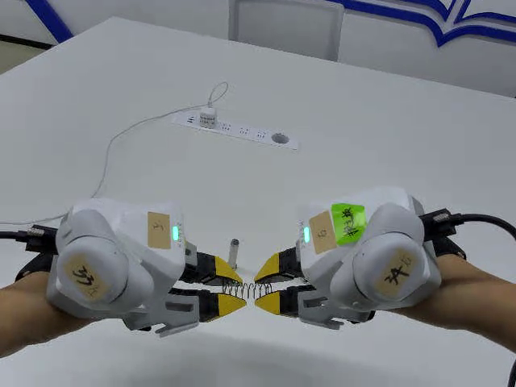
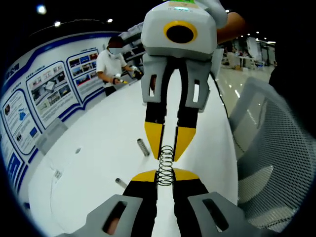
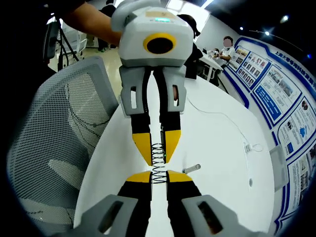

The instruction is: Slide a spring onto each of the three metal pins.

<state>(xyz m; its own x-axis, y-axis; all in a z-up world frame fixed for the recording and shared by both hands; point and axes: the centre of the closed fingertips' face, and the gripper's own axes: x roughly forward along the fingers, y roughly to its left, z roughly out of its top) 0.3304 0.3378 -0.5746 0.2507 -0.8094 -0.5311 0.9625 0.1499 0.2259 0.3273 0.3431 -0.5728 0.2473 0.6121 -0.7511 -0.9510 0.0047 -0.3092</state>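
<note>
The spring point(image 1: 248, 289) hangs just above the white tabletop point(image 1: 363, 161), stretched level between the two grippers, which face each other nose to nose. The left gripper point(image 1: 234, 288) has its yellow-tipped fingers point(image 2: 140, 177) pinched on one end of the coil, and the right gripper point(image 1: 262, 285) is nipped on the other end in the same way. The middle turns are bare between them.

One metal pin point(image 1: 235, 251) stands upright on the tabletop just behind the spring. A second pin point(image 2: 121, 182) shows nearby in the left gripper view; how it lies is hard to tell.

The spring looks thin-wired, light and very soft. It will likely bow, stretch or flick away if squeezed hard or released unevenly. The best hold is probably one end's last turns, pinched lightly from the sides so the bore stays open, with the free end leading onto the pin. Clamping across the middle risks crushing the coil and blocking the pin's way through.
</note>
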